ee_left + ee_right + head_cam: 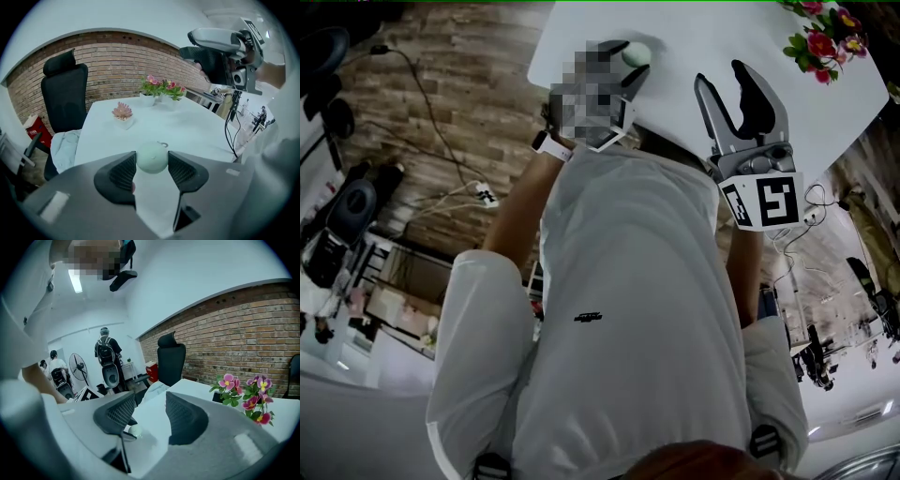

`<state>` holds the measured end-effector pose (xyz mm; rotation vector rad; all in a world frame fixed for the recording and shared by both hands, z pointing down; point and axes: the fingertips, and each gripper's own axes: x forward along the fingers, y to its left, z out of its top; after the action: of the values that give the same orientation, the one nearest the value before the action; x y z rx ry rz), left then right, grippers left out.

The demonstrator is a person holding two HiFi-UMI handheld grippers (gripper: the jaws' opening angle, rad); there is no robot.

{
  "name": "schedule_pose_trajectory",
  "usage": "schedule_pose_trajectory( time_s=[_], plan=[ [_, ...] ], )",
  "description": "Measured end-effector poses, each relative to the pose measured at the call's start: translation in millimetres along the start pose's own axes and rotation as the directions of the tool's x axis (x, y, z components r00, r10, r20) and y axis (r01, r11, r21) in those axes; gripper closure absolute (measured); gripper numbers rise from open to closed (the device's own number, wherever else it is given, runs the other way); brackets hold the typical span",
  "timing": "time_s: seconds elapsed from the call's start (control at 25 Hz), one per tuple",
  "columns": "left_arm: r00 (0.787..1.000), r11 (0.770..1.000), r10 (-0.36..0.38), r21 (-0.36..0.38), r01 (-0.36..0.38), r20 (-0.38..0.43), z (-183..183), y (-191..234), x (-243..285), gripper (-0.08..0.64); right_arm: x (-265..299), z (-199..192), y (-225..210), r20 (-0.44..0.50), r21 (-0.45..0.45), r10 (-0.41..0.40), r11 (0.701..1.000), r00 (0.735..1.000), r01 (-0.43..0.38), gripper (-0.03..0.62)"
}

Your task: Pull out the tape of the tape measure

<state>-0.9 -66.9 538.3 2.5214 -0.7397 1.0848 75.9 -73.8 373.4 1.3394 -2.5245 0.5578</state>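
The tape measure [151, 157] is a small, round, pale green case with a little metal tab [162, 144] at its far side. My left gripper [151, 162] is shut on it, a ribbed pad pressing each flank, just above the white table [197, 126]. In the head view the case [636, 53] sits in the left gripper [628, 64] near the table's near edge. My right gripper [720, 77] is open and empty, raised beside the left one, its jaws [149, 401] pointing along the table toward the case [135, 430].
Pots of pink flowers [161, 88] and a small pink succulent [123, 112] stand at the table's far end. A black office chair [65, 93] with a cloth on its seat is at the left. Cables [232, 126] hang off the right edge. People [105, 352] stand beyond.
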Motion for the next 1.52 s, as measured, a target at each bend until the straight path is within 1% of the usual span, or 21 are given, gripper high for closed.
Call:
schedule_pose_trajectory(
  time_s=[0.32, 0.6, 1.04, 1.32, 1.52],
  plan=[
    [0.998, 0.999, 0.041, -0.022, -0.039, 0.056, 23.8, 6.2, -26.8, 0.327, -6.7, 16.0, 2.2, 0.017, -0.032, 0.002, 0.999, 1.0, -0.002, 0.382],
    [0.991, 0.997, 0.073, -0.043, -0.068, 0.111, 48.5, 7.8, -53.9, 0.327, -15.7, 30.4, 4.8, 0.03, -0.057, 0.011, 0.998, 0.999, -0.009, 0.382],
    [0.975, 0.994, 0.106, -0.05, -0.098, 0.197, 86.3, 6.4, -102.7, 0.327, -27.1, 54.9, 10.2, 0.072, -0.094, 0.012, 0.996, 0.997, -0.005, 0.382],
    [0.961, 0.991, 0.127, -0.071, -0.113, 0.244, 99.7, 7.2, -129.5, 0.327, -32.1, 63.7, 19.5, 0.089, -0.1, 0.028, 0.995, 0.996, -0.019, 0.382],
    [0.951, 0.99, 0.141, -0.065, -0.128, 0.277, 110.2, 8.7, -151.3, 0.327, -36.3, 69.9, 24.9, 0.099, -0.121, 0.036, 0.992, 0.994, -0.023, 0.382]
  ],
)
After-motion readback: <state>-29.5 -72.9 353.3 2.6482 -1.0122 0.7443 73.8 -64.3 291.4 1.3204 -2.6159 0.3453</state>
